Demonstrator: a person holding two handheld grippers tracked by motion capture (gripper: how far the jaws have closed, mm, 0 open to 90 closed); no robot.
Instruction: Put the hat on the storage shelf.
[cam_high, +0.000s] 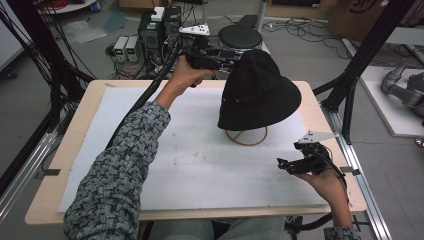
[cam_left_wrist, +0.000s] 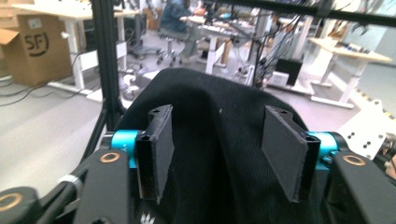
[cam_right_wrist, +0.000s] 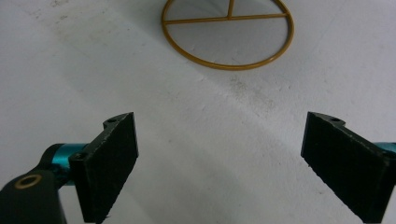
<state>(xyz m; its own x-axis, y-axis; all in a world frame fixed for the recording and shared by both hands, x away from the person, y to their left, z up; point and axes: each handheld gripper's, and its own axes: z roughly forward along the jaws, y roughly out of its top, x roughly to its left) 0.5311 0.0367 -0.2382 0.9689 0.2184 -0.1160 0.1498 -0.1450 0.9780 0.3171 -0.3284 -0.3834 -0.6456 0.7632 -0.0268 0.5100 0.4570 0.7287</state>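
A black bucket hat (cam_high: 257, 92) sits tilted on a stand at the far right of the table, and the stand's gold wire ring base (cam_high: 246, 137) shows under the brim. My left gripper (cam_high: 229, 59) is at the hat's far top side. In the left gripper view its jaws stand partly apart (cam_left_wrist: 217, 140) with the hat's crown (cam_left_wrist: 210, 93) bulging between them. My right gripper (cam_high: 282, 164) is held low near the table's right front edge, wide open (cam_right_wrist: 219, 158) over the white mat, pointing at the ring base (cam_right_wrist: 228, 32).
A white mat (cam_high: 200, 165) covers most of the wooden table (cam_high: 75, 125). Black frame posts (cam_high: 350, 85) rise at the right edge. A round black stool (cam_high: 240, 36) and power boxes (cam_high: 127, 47) stand on the floor beyond the far edge.
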